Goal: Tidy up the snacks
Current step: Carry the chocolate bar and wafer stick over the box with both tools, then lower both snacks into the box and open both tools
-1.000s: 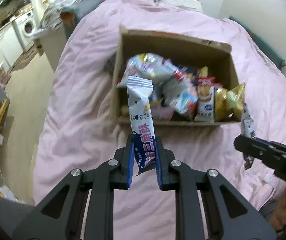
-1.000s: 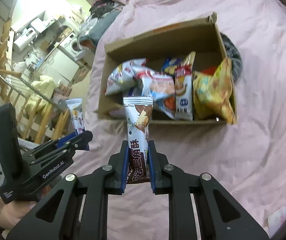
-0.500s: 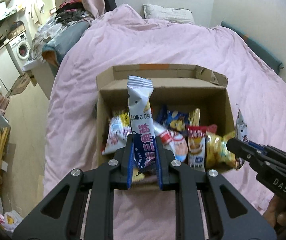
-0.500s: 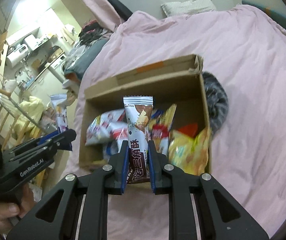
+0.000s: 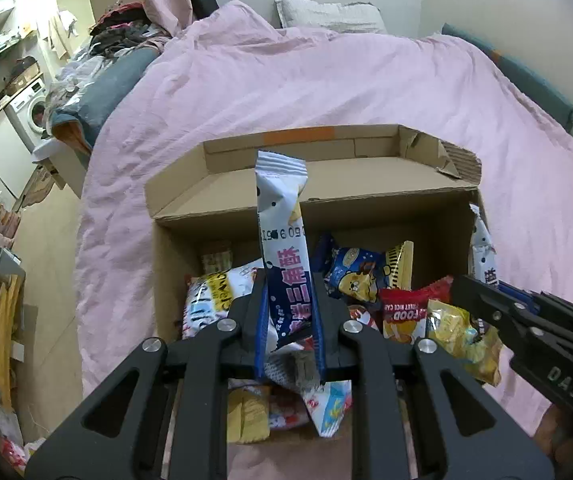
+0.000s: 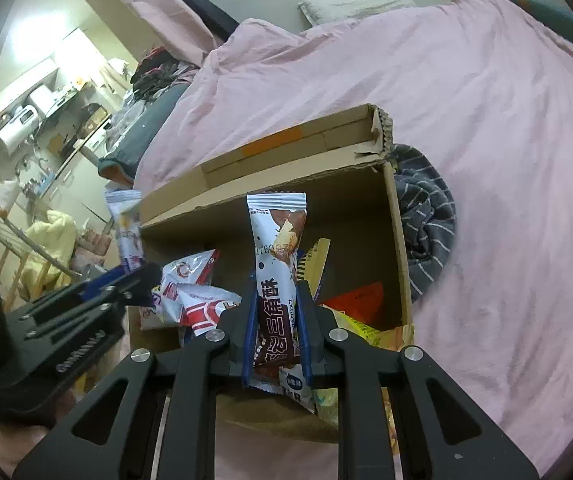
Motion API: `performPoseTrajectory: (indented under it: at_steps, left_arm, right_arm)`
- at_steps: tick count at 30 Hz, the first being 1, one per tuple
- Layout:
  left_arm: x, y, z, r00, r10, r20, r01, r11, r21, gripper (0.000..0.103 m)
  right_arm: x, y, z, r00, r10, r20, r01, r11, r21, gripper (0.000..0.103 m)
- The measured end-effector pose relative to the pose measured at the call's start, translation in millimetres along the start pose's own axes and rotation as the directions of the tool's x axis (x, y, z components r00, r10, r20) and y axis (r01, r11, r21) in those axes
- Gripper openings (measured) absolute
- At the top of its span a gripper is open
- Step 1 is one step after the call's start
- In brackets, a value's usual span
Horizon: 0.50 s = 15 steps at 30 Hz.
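An open cardboard box full of snack packets sits on a pink bed. My left gripper is shut on a white and blue snack packet, held upright over the box's left part. My right gripper is shut on a white and brown snack packet, upright over the box. The right gripper also shows at the right of the left wrist view. The left gripper with its packet shows at the left of the right wrist view.
The pink duvet covers the bed around the box. A grey striped cloth lies against the box's right side. A pillow lies at the head. Floor, a washing machine and clutter lie to the left.
Both grippers have moved forward and down with their packets, from in front of the box to over its inside. The box now looks much nearer.
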<state>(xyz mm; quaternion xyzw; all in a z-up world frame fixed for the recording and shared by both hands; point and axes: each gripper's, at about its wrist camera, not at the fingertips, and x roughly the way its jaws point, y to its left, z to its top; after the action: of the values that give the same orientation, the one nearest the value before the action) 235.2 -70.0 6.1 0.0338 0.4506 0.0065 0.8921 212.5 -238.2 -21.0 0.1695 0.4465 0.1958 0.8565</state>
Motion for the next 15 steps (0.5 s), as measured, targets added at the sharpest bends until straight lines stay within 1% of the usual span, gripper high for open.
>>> performPoseTrajectory:
  at_steps: [5, 9, 15]
  left_arm:
    - [14, -4, 3, 1.0, 0.005, -0.013, -0.005, 1.0, 0.007, 0.016]
    - [20, -7, 6, 1.0, 0.007, -0.012, -0.007, 0.999, 0.032, 0.016]
    - [26, -6, 6, 1.0, -0.005, -0.03, 0.006, 1.0, 0.012, 0.016]
  right_arm:
    - [8, -10, 1, 1.0, 0.001, -0.025, 0.0, 0.999, 0.043, 0.019]
    - [10, -14, 0, 0.999, 0.004, -0.038, -0.001, 0.998, 0.065, 0.019]
    - [12, -18, 0, 0.999, 0.012, -0.045, -0.008, 0.996, 0.084, 0.019]
